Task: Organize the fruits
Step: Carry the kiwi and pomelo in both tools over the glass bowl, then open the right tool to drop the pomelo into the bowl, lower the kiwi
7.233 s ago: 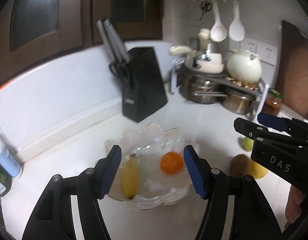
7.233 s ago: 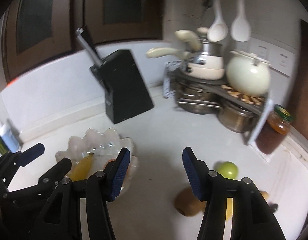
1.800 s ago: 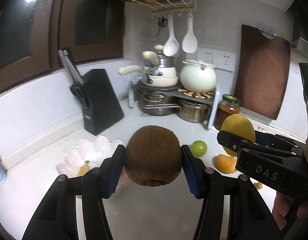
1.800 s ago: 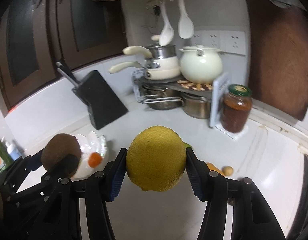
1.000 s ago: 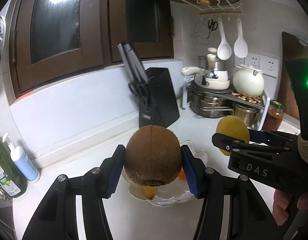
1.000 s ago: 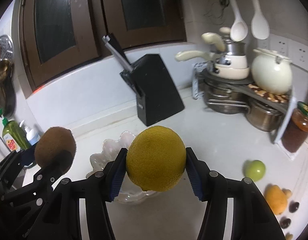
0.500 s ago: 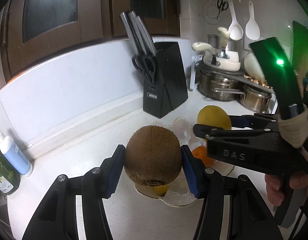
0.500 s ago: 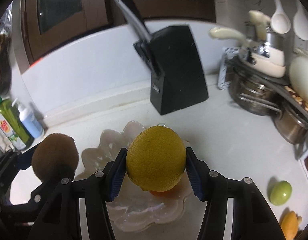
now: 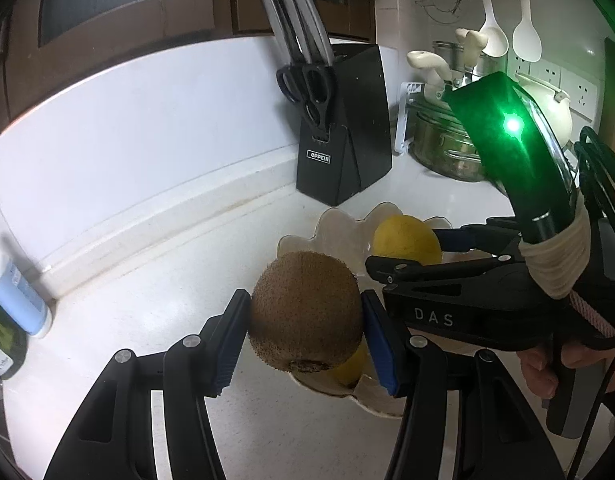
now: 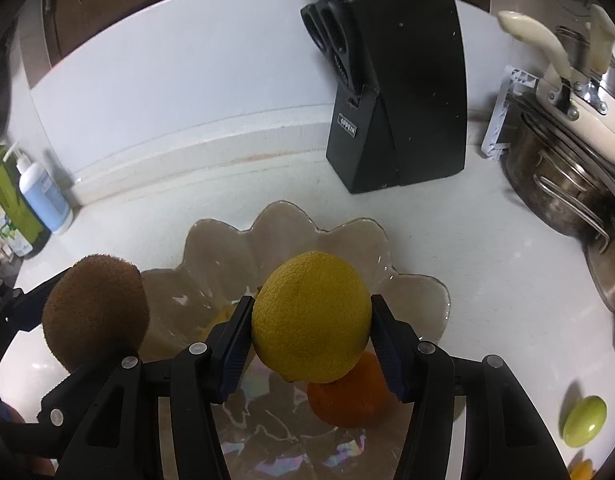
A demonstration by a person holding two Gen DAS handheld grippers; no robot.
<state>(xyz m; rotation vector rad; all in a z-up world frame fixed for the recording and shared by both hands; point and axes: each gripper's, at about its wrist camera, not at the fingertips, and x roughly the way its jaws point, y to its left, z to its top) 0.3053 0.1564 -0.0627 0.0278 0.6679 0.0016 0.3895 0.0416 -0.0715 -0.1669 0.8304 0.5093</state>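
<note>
Left gripper (image 9: pixel 305 330): clamped on kiwi (image 9: pixel 307 316), held above near-left rim of glass bowl (image 10: pixel 291 224). Right gripper (image 10: pixel 311 340): clamped on lemon (image 10: pixel 311 316), held over bowl centre, directly above orange (image 10: pixel 351 400) resting inside. Further yellow fruit (image 9: pixel 349 364) in bowl, partly hidden. Black knife block (image 10: pixel 399 92) behind bowl. Green fruit (image 10: pixel 585 420) on counter (image 10: pixel 487 240), well right of bowl.

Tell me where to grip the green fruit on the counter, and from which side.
Grip the green fruit across its narrow middle, coming from above. It is a smooth oval lying alone on the counter, sides clear. Both grippers are full, so one must unload first.
</note>
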